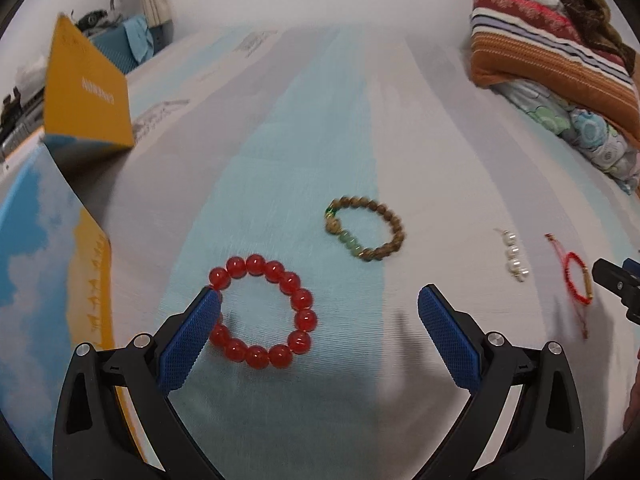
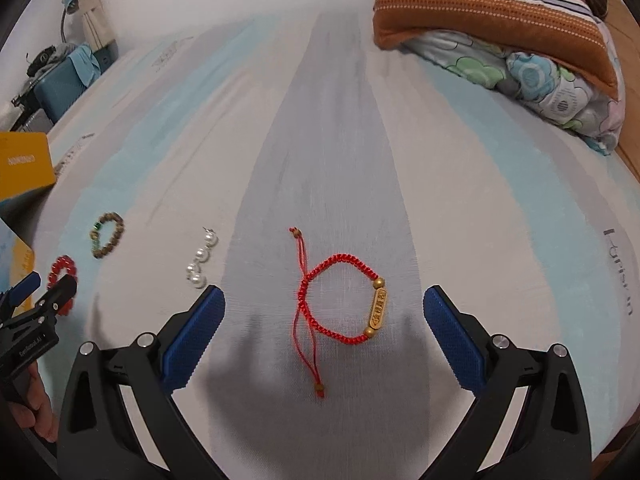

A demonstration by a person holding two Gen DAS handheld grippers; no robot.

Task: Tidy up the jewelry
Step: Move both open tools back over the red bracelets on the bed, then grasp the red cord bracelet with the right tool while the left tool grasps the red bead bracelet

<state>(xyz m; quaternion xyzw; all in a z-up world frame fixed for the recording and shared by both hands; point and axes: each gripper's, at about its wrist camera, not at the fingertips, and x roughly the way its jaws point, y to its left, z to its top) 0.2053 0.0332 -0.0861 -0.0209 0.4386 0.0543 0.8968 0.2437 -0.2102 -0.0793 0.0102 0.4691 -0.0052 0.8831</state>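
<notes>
Left wrist view puts the risk first: the left gripper (image 1: 319, 308) hangs low over the bed sheet (image 1: 304, 128) with its jaws spread wide and nothing held, and its left pad (image 1: 188, 344) already overlaps the rim of the red bead bracelet (image 1: 262, 312). Closing from here would likely nudge the round, smooth beads aside or pinch sheet with them, since the ring lies off-centre toward that pad. Taking this bracelet as landmark, the open yellow-and-blue box (image 1: 52, 264) stands just to its left, the wooden bead bracelet (image 1: 366, 228) lies beyond it to the right, the pearl strand (image 1: 514, 256) farther right, and the red cord bracelet (image 2: 340, 300) farthest right. Over that one the right gripper (image 2: 322, 312) hovers, also wide open and empty, level and pointing forward; its loose tails could snag a finger or trail when lifted.
</notes>
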